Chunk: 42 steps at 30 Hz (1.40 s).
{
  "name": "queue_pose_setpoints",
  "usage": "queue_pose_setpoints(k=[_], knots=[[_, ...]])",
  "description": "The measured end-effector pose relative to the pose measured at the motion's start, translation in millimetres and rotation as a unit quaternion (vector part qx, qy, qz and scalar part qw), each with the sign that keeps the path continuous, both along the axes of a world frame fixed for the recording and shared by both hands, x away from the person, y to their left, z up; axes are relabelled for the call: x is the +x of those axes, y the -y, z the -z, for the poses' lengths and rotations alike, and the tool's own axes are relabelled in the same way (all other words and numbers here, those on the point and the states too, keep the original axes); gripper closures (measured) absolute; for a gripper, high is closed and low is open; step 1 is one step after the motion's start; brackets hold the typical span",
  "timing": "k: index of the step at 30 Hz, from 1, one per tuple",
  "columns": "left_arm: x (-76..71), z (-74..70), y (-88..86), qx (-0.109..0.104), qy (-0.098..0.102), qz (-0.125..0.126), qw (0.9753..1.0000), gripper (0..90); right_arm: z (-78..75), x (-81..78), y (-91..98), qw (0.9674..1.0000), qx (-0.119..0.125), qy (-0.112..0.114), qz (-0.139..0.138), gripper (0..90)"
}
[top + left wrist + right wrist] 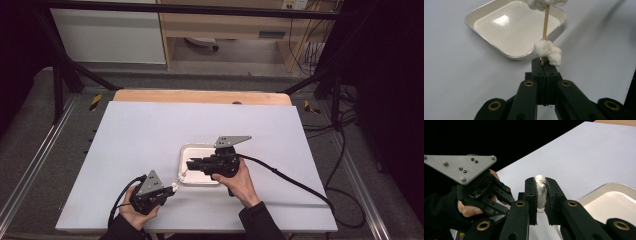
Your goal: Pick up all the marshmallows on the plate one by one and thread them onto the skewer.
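Note:
A thin wooden skewer (546,22) stands out of my left gripper (544,65), which is shut on its lower end. A white cotton wad (548,51) sits on the stick just above the jaws, and a second wad (544,3) is at its far end. My right gripper (541,187) is shut on that far cotton wad (540,195), squeezed between both pads. From the high view, the left gripper (171,189) is near the table's front, and the right gripper (191,164) reaches left over the white tray (186,150). The skewer (181,178) spans between them.
The shallow white tray (474,17) has nothing lying in it and sits mid-table on a pale sheet (150,130). The left gripper (484,192) and its hand are close to the right gripper's left side. Cables (295,180) trail off to the right.

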State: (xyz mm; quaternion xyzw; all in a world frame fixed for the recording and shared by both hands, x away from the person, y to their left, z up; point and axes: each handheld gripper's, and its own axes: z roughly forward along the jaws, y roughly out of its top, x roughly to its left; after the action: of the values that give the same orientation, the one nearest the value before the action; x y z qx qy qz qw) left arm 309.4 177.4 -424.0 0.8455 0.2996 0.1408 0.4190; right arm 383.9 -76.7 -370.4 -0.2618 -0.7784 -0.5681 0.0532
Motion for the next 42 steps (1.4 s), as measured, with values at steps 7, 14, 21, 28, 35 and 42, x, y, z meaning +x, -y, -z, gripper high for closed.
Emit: queue_pose_setpoints(k=[7, 14, 21, 28, 35, 42], knots=[[-0.3, -0.6, 0.0, -0.002, 0.001, -0.002, 1.0, 89.1, 2.8, -0.9, -2.1, 1.0, 0.005, 0.002, -0.002, 81.7], [-1.6, -1.4, 2.5, -0.003, 0.0, 0.004, 1.0, 89.1, 5.1, -2.1, -3.7, 1.0, 0.007, 0.007, 0.002, 82.1], [-1.5, -0.8, 3.6, -0.003, 0.001, 0.003, 1.0, 89.1, 6.1, -2.8, -4.2, 0.9999, 0.006, 0.008, 0.001, 82.4], [-2.0, -1.4, 3.8, -0.004, 0.002, 0.006, 1.0, 89.2, 6.4, -3.0, -3.7, 1.0, 0.006, 0.007, 0.0, 82.5], [-2.2, -1.7, 4.1, -0.004, 0.0, 0.009, 0.9999, 89.1, 9.8, -3.4, -3.0, 0.9999, 0.013, 0.0, -0.001, 82.6], [-1.7, -1.1, 4.5, -0.004, -0.002, 0.01, 0.9999, 89.1, 13.0, -3.7, -2.0, 0.9999, 0.016, -0.002, 0.0, 82.6]])
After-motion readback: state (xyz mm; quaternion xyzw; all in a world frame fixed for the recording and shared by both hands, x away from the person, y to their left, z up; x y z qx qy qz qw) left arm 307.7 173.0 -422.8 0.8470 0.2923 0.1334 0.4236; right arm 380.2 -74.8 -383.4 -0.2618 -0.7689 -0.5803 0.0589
